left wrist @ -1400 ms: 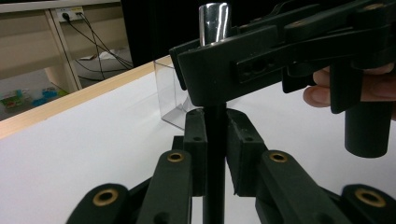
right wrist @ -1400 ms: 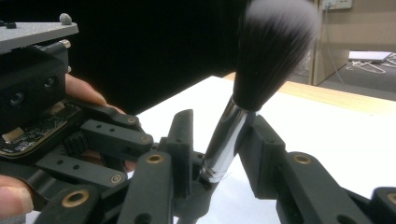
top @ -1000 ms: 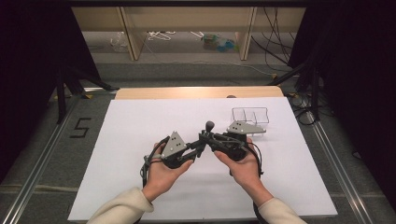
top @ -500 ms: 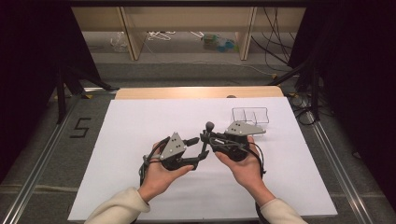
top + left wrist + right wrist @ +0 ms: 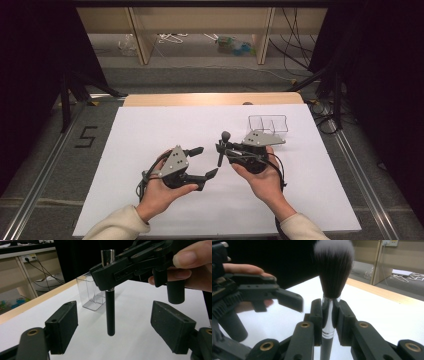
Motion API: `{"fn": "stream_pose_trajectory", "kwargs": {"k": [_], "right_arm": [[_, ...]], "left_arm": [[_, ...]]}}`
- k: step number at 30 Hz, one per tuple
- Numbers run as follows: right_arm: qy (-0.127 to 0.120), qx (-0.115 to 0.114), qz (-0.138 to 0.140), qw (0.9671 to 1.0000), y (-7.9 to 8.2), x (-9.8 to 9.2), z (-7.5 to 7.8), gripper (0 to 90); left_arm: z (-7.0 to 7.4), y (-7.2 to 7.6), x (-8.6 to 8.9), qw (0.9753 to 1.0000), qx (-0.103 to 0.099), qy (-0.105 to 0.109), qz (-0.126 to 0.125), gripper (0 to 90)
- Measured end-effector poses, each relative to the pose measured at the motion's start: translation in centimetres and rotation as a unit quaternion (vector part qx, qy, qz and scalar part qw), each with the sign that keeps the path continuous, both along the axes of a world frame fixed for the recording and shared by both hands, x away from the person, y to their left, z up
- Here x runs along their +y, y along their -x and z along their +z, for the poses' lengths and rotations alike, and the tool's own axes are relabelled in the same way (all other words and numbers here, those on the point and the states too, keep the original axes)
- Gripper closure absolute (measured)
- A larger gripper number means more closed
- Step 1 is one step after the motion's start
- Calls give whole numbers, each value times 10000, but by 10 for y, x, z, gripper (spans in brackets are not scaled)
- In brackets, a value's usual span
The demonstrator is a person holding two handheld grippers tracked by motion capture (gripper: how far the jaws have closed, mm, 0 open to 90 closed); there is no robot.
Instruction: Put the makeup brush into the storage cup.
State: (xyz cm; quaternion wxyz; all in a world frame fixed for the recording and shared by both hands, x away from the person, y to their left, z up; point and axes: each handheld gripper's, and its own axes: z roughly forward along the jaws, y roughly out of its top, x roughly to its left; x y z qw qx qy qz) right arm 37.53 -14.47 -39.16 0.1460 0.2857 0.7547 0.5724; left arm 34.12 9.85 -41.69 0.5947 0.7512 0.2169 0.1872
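Right gripper clamps the black-handled, silver-ferruled makeup brush at frame centre; left gripper, fingers apart, could knock it askew.

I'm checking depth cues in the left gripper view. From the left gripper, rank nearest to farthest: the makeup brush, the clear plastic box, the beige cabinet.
1. Makeup brush: hanging upright just ahead, between the open jaws.
2. Clear plastic box: behind the brush, on the white table.
3. Beige cabinet: beyond the table's edge, at upper left.
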Motion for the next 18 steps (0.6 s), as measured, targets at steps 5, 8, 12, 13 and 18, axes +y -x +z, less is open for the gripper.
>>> {"fn": "stream_pose_trajectory", "kwargs": {"k": [5, 8, 12, 13, 18], "right_arm": [[24, -32, -19, 10000, 1, -2, 2, 780], [26, -37, -24, 10000, 0, -4, 2, 779], [59, -38, -59, 10000, 1, -5, 3, 779], [93, -32, -61, 9999, 1, -6, 3, 779], [84, -63, -69, 9999, 2, -7, 3, 779]], "left_arm": [[-1, 5, 14, 10000, -19, 83, 30, 207], [-1, 8, 21, 9999, -23, 86, 96, 203], [0, 12, 29, 9998, -60, 124, 147, 202], [0, 14, 31, 9998, -67, 127, 166, 202], [-2, 19, 39, 9996, -78, 142, 241, 202]]}}
